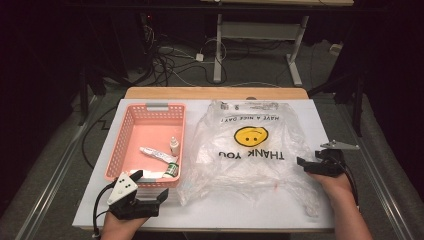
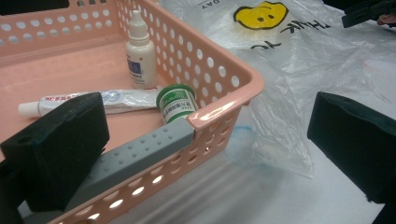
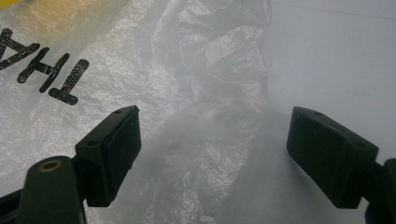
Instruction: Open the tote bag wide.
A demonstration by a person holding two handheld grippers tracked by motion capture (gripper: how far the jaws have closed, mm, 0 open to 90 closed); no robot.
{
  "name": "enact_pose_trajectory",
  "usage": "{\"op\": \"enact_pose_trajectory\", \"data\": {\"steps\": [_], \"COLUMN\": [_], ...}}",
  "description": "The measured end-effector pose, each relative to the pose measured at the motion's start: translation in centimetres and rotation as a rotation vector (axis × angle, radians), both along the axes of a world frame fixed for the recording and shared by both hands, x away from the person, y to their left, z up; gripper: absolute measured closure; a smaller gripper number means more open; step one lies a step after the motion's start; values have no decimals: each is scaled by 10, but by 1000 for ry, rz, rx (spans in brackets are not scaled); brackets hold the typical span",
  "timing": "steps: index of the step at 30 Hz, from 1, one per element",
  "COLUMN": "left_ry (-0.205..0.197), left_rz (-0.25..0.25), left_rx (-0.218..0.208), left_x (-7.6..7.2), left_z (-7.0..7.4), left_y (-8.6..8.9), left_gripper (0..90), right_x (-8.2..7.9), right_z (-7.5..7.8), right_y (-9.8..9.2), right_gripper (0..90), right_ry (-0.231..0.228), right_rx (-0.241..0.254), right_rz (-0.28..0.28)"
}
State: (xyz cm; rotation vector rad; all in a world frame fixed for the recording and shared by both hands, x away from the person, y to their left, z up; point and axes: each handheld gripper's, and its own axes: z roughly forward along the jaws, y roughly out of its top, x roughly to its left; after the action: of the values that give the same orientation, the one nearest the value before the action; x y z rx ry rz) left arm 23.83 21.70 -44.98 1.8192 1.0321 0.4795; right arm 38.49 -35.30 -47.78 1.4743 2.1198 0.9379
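Your right gripper (image 1: 303,164) sits at the right edge of the clear plastic bag (image 1: 250,165), jaws spread wide and pointing left toward it. In the right gripper view the crumpled film (image 3: 205,140) lies between and beyond the two black pads, which stand clear of it on either side; nothing is clamped. The bag lies flat and rumpled on the white tabletop (image 1: 240,212), its yellow smiley face (image 1: 251,135) and the words "THANK YOU" printed upside down from your side.

Your left gripper (image 1: 150,186) rests at the near right corner of the pink basket (image 1: 150,112), jaws wide apart. In the left gripper view one pad (image 2: 60,149) sits inside the basket, above its grey rim grip (image 2: 140,156), while the other pad (image 2: 355,140) hangs outside over the tabletop; the basket wall runs between them, and neither pad visibly presses on it.

Inside the basket, near that corner, lie a white tube (image 2: 88,100) on its side, a small green-capped jar (image 2: 176,100) just beside the tube's end, and a white dropper bottle (image 2: 140,56) standing upright behind them. The basket stands just left of the bag, whose edge reaches its right wall.
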Motion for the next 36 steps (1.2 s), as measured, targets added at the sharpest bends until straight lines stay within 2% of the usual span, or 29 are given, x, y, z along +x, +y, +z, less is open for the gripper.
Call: {"op": "enact_pose_trajectory", "data": {"steps": [2,5,7,10,11,12,14,21,28,31,36], "left_ry": [3,3,0,0,0,0,0,4,18,21,18], "left_rz": [6,6,11,13,13,14,13,9,3,-14,-20], "left_rx": [-2,1,9,11,11,12,12,6,11,13,24], "left_x": [-1,-2,-3,-3,-3,-3,-2,-1,0,0,-1], "left_z": [0,-1,-1,-1,-1,-1,-1,-1,1,2,7], "left_y": [2,3,3,3,3,3,3,1,0,-1,-2], "left_gripper": [0,0,0,0,0,0,0,0,0,14,18], "right_x": [2,3,2,0,-1,-1,-2,-3,-4,-4,-7], "right_z": [-1,-1,-1,-1,-1,-1,-1,0,0,1,3], "right_y": [3,5,6,11,12,13,14,13,11,9,5], "right_gripper": [220,246,306,406,470,531,592,877,900,900,900], "right_ry": [15,10,6,-9,-16,-20,-22,-14,-19,-24,-42], "right_rx": [-14,-34,-37,-74,-82,-77,-73,-42,-12,9,37], "right_rz": [15,20,32,49,62,82,103,131,135,128,81]}}
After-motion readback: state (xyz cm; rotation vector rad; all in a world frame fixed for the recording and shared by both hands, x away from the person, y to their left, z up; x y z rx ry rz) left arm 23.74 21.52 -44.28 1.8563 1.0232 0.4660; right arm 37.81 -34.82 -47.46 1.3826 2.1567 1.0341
